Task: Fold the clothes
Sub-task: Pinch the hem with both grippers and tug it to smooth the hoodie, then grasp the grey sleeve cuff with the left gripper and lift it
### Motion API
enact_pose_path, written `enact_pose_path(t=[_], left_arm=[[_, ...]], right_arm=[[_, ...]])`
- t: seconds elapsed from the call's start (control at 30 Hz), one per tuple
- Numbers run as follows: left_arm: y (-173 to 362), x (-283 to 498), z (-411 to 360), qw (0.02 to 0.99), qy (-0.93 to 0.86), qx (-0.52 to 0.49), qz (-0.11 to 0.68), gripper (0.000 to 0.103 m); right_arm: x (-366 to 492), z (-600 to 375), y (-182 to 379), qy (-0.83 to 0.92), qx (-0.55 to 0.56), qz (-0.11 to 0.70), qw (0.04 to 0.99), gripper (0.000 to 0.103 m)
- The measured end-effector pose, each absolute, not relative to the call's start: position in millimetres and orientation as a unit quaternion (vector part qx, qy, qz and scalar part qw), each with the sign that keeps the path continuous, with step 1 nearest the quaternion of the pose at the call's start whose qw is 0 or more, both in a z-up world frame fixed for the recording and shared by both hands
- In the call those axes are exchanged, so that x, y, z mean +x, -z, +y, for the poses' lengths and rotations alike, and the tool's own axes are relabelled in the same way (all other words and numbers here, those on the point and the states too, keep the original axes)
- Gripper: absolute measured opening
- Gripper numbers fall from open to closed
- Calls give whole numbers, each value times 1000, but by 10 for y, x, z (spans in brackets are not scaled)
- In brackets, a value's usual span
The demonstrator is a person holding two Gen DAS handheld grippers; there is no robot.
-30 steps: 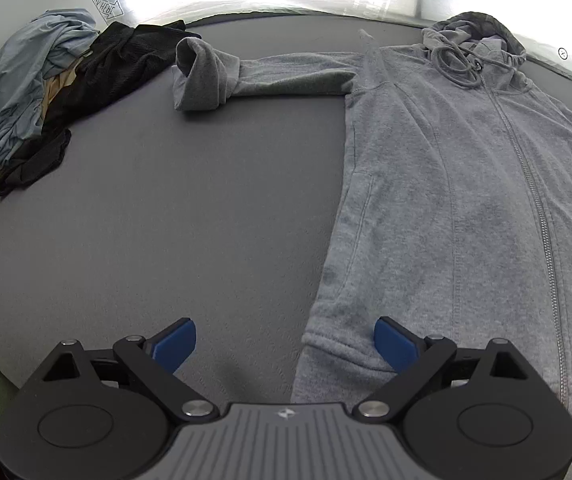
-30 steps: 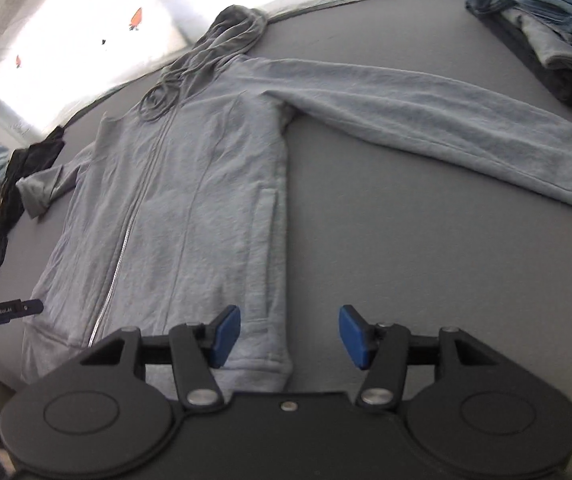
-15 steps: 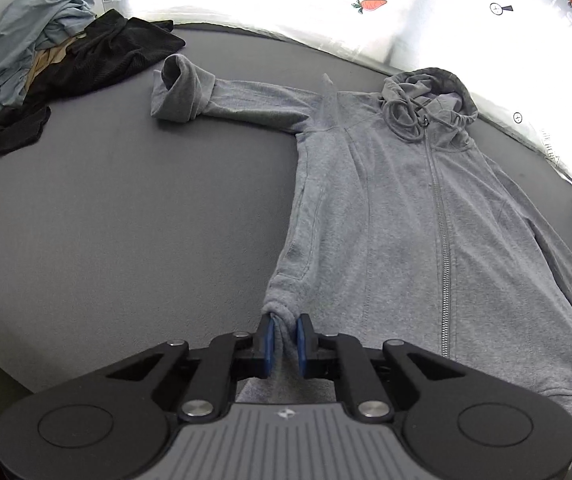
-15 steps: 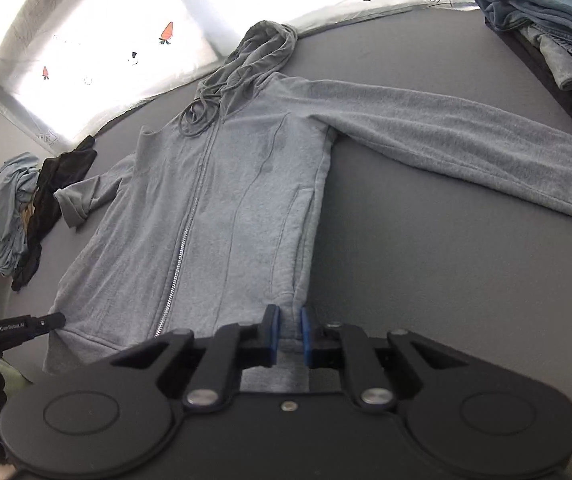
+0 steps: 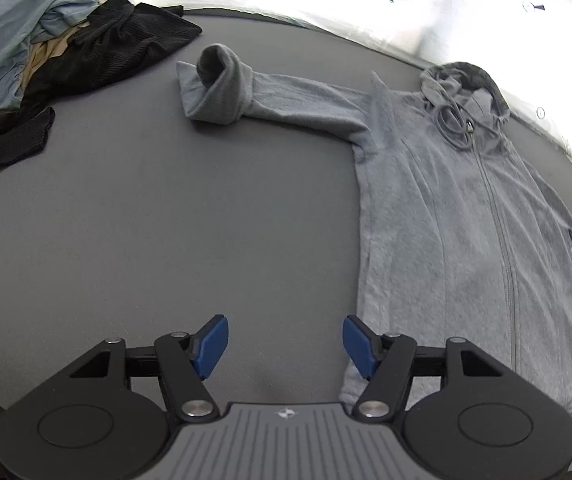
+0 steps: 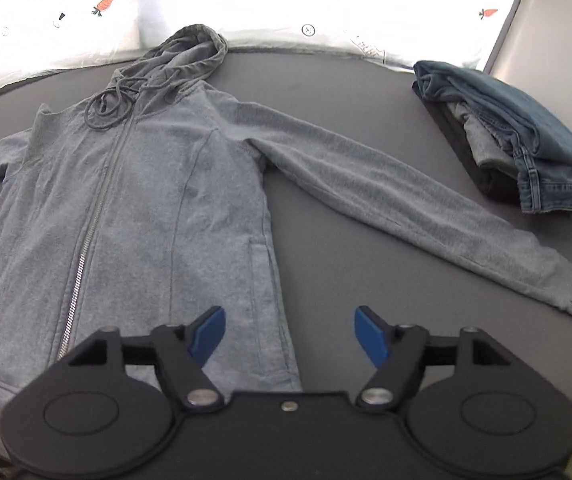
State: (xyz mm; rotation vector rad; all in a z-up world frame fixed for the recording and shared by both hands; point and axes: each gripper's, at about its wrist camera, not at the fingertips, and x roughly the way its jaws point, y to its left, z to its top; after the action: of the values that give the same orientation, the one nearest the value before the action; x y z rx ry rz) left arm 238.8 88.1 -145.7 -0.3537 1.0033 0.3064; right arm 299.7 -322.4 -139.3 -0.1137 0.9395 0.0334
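A grey zip hoodie (image 5: pixel 465 232) (image 6: pixel 134 200) lies flat, front up, on the dark grey table, hood toward the far edge. One sleeve (image 5: pixel 286 92) stretches left with its cuff rolled back into a lump (image 5: pixel 218 88). The other sleeve (image 6: pixel 405 208) lies straight out to the right. My left gripper (image 5: pixel 285 346) stands open just left of the hoodie's lower left hem corner, its right pad at the hem edge. Open too, my right gripper (image 6: pixel 289 338) hovers over the lower right hem corner. Neither holds cloth.
A heap of light blue, tan and black clothes (image 5: pixel 46 64) sits at the table's far left. Folded jeans on other folded garments (image 6: pixel 517 136) lie at the far right. White fabric with carrot prints (image 6: pixel 106 0) runs behind the table. Bare tabletop (image 5: pixel 166 220) spreads left of the hoodie.
Half a second ago both grippers were shut on the hoodie's hem corners; now both are open and the hem lies flat. The hoodie looks straightened out.
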Motion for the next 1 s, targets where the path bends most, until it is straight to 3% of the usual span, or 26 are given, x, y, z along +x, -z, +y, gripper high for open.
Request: enact_pose_path(t=[0.17,0.37,0.63,0.9,0.93,0.97,1.0], left_arm=[[1429,2525,1530,853,-159,-219,447,73],[1450,2719,1988,860,-135,-207,447,81],[1530,3263,1963,891,-76,-55,444,83],[1721,3873,1743,912,-56,88,397,82],[1739,3933,1751,910,-56,88,401,77],[1761,3999,1782,906,-53,75,414,48],[1783,4065,1813,901,-50,62,427,13]], right_arm=[[3130,-2568,1598,-47,-40,458,887,98],[3291,-1778,1867,-86,-22,468,879,103],[3455,-1179,2176,-96,-49,452,885,103],[3677,-1186,2211,-107,-47,443,889,103],[3705,-1183,2214,-109,-48,443,889,103],[3734,-1179,2217,-110,-49,442,889,103],[3762,-1175,2220,-110,-51,441,889,103]])
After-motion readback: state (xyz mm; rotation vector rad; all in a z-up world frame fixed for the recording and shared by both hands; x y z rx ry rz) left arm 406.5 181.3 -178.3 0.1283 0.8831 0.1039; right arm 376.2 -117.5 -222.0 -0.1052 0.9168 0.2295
